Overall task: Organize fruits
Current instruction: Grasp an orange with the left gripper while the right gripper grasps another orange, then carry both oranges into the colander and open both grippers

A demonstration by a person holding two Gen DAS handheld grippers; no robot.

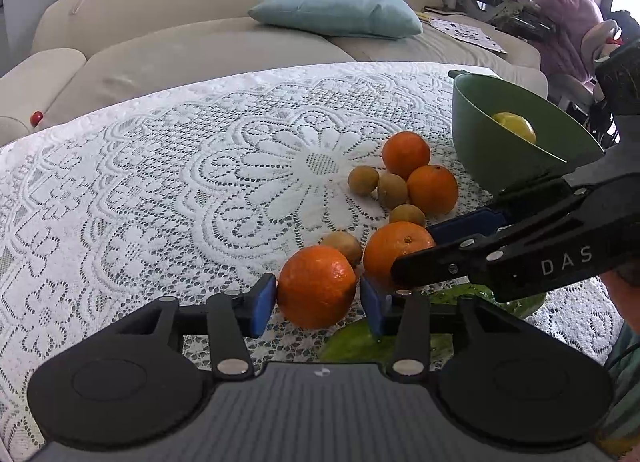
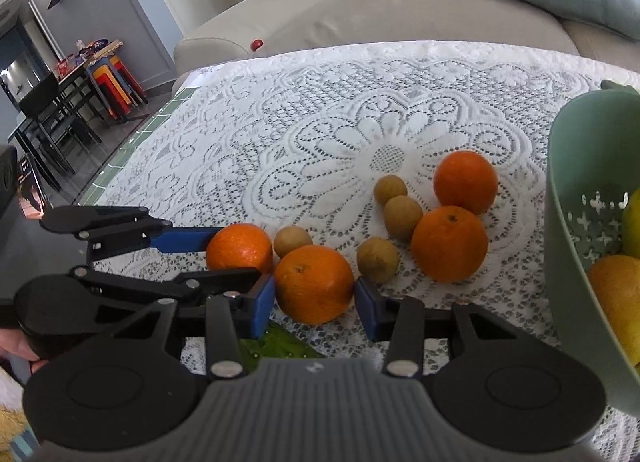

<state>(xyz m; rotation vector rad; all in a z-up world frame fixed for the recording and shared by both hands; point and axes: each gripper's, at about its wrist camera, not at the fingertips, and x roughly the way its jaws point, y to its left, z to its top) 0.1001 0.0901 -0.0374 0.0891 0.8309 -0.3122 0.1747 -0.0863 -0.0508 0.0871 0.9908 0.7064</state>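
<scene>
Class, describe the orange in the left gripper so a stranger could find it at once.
Start at the green bowl on the lace cloth, then follow the scattered fruit away from it. The orange is the farthest of four from the bowl, and the only one between the left gripper pads; its neighbour sits in the right gripper.

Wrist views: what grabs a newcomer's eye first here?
Two grippers side by side, each clamped on an orange: the left gripper on the nearest orange, the right gripper on its neighbour. Two more oranges and small brown fruits lie loose on the white lace tablecloth, and a green bowl at the right already holds yellow fruit.
</scene>
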